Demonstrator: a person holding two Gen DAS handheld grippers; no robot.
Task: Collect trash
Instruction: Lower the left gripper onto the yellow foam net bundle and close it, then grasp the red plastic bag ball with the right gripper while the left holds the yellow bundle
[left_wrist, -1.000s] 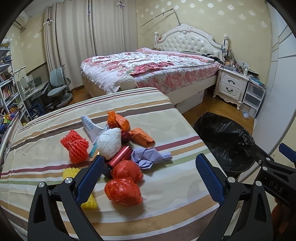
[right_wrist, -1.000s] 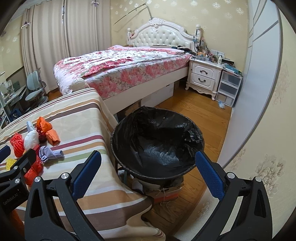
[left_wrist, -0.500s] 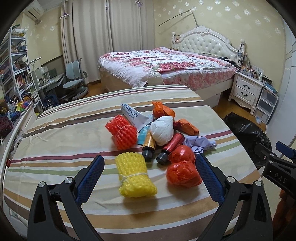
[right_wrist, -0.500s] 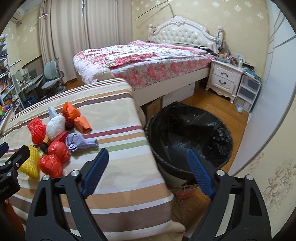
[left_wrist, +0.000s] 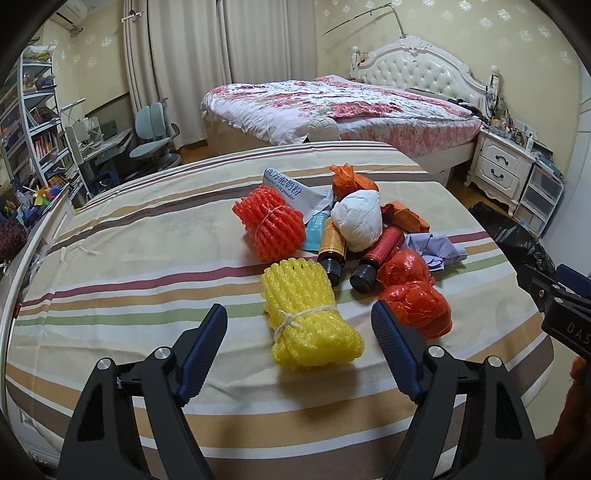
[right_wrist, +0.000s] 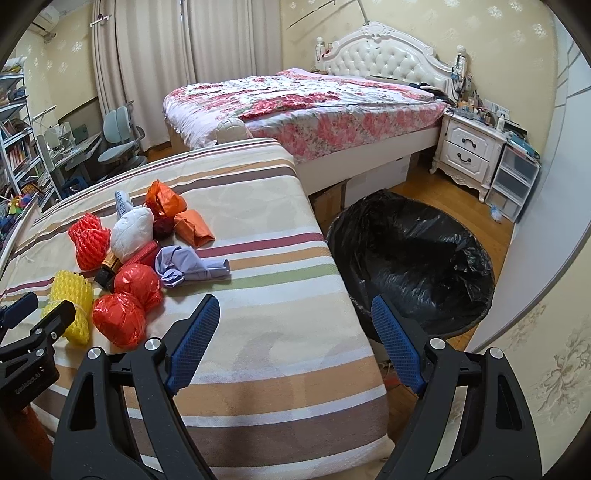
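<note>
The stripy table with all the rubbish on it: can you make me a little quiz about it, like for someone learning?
1. True or false: the black-lined trash bin stands on the floor beside the striped tablecloth.
2. Which thing lies between the open jaws of the left gripper? A) white crumpled paper ball B) yellow foam net bundle C) lilac crumpled paper
3. Fill in: the two small bottles have ____ caps.

Key: 1 true. 2 B; the jaws have just been closing but do not touch it. 3 black, as on the red bottle.
</note>
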